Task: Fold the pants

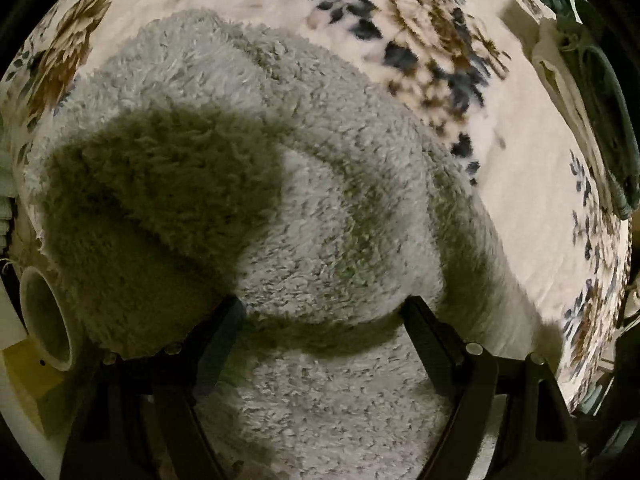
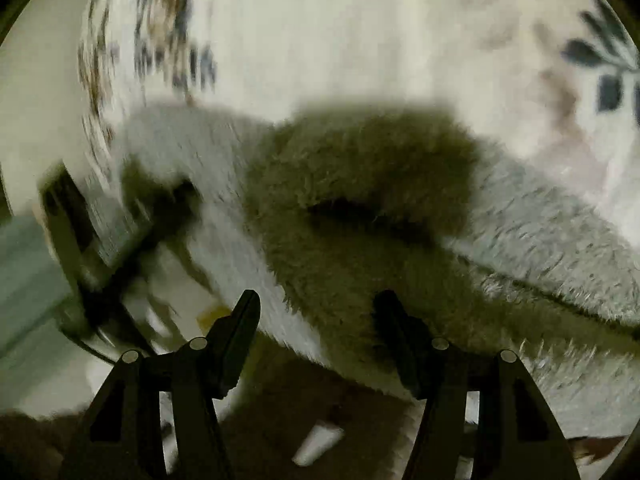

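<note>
Pants (image 1: 248,184): grey, shaggy fleece, bunched in rounded folds on a cream floral blanket (image 1: 516,184). Left gripper (image 1: 324,312) jaws spread over the pile, pinching nothing; right gripper (image 2: 316,308) jaws likewise parted, fleece between them.

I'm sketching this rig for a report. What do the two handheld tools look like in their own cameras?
Both look alike. The left tool has two matte black, angular plastic fingers tapering to blunt tips, on black triangular linkage arms with cut-outs and round silver pivot pins. The right tool has the same build. No cables, markings or sleeves show.
</note>
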The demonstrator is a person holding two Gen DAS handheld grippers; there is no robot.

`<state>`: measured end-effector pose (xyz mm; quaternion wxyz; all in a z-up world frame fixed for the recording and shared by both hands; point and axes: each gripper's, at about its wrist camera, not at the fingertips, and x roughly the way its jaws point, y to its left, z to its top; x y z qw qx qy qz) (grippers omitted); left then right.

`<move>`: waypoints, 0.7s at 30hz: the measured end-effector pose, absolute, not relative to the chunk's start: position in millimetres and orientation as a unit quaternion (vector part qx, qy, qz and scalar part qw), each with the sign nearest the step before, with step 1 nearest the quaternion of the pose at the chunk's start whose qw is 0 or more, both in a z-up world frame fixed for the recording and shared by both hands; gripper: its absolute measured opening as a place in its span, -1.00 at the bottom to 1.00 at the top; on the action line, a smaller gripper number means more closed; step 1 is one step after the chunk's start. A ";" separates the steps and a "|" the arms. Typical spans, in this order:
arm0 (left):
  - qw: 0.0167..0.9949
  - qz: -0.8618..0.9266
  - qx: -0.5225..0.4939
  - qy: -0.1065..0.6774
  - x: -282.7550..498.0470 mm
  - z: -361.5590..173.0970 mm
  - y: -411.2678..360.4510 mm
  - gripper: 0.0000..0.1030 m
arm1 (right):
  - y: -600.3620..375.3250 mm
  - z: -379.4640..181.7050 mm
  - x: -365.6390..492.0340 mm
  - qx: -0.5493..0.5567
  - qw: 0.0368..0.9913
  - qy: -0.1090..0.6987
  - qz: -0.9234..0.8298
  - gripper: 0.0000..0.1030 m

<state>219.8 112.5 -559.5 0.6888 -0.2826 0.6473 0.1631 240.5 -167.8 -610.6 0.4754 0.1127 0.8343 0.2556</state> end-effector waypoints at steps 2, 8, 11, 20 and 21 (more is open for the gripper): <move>0.688 0.163 -0.281 0.649 220.3 -562.0 112.7 0.59 | -183.5 -610.6 261.3 0.159 0.493 0.821 0.241 0.25; 0.691 0.161 -0.270 0.651 218.2 -566.5 107.6 0.59 | -188.2 -644.5 306.5 0.230 0.497 0.818 0.179 0.22; 0.691 0.159 -0.269 0.651 213.8 -568.9 107.4 0.59 | -179.5 -638.0 323.2 0.190 0.533 0.807 0.168 -0.83; 0.689 0.165 -0.295 0.641 203.0 -564.3 115.3 0.59 | -183.7 -585.7 375.3 0.160 0.600 0.762 0.186 -0.85; 0.690 0.166 -0.297 0.639 203.5 -562.3 115.5 0.59 | -189.1 -580.4 373.9 0.140 0.593 0.768 0.195 -0.41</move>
